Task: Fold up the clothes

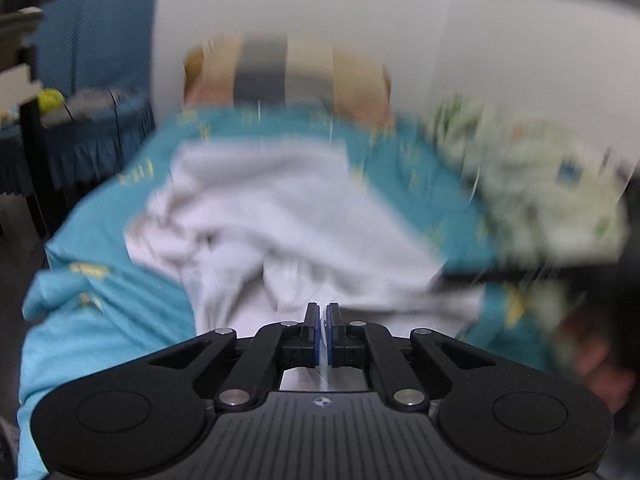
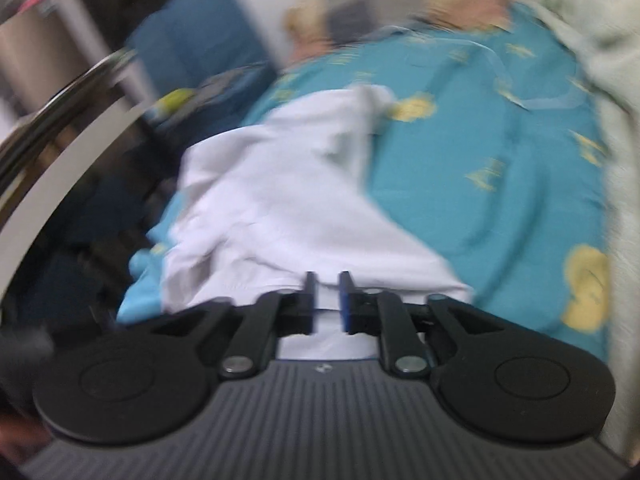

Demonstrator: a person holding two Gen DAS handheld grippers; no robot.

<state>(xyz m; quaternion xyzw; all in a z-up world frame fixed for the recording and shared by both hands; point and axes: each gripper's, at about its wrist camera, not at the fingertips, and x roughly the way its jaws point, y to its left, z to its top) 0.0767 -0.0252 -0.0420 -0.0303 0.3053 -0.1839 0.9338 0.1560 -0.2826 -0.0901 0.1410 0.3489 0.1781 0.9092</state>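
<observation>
A white garment (image 1: 280, 208) lies crumpled on a teal bedsheet (image 1: 100, 248) with yellow prints. Both views are motion-blurred. My left gripper (image 1: 323, 312) is shut on the garment's near edge, with a thin bit of cloth between the pads. In the right wrist view the same white garment (image 2: 280, 200) stretches away from me over the bedsheet (image 2: 480, 160). My right gripper (image 2: 327, 280) has a narrow gap between its fingers, with white cloth filling that gap; it grips the garment's near hem.
A pale patterned blanket (image 1: 540, 184) is bunched at the right of the bed. A wooden headboard (image 1: 288, 76) stands at the far end against a white wall. A blue-covered chair (image 1: 92, 64) with items stands at the left. A curved metal rail (image 2: 60, 128) crosses the right wrist view's left side.
</observation>
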